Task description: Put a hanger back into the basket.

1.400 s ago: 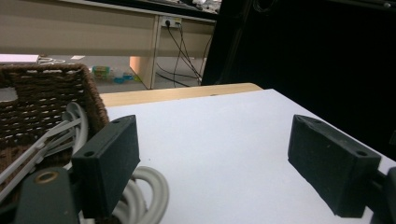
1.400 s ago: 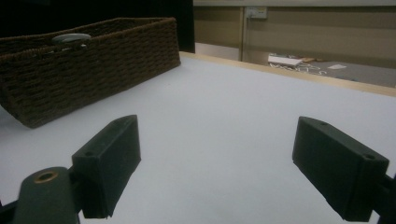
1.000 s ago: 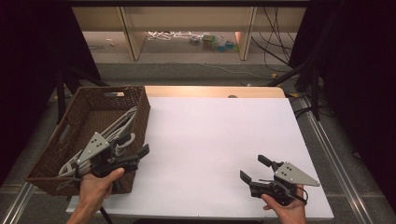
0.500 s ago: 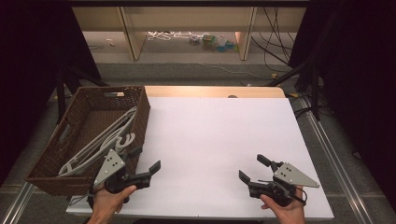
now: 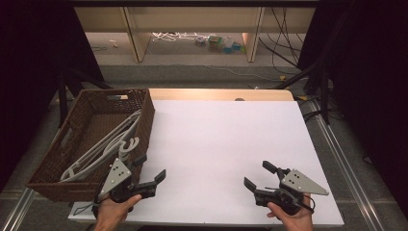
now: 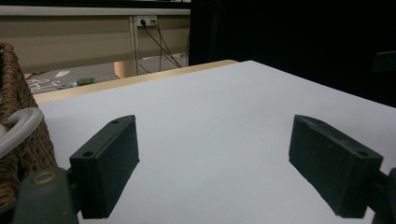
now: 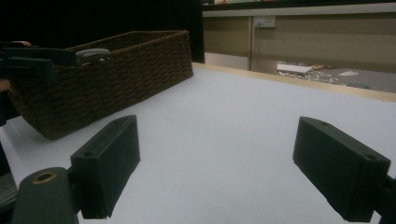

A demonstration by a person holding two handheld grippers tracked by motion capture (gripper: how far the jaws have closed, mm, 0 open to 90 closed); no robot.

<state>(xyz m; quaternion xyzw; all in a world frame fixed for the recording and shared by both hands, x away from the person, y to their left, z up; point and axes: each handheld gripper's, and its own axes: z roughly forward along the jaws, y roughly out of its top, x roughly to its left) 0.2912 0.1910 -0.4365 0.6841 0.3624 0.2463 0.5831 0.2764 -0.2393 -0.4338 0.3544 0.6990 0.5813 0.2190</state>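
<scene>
Hangers [image 5: 103, 147], pale grey and tangled together, lie in the brown wicker basket [image 5: 144, 113] at the left edge of the white table [image 5: 226, 139], just beside your left gripper [image 5: 151, 169], which sits low over the near edge with its jaws spread apart and nothing between them. Your right gripper [image 5: 255, 175] rests well away at the near right, jaws likewise apart and empty. If you reach in for one hanger, its hook will likely snag its neighbours and drag several up together, or catch on the weave. In the left gripper view a curved hanger end [image 6: 18, 126] pokes over the rim, so a careless sideways move could knock it or shove the light basket off the table edge.
</scene>
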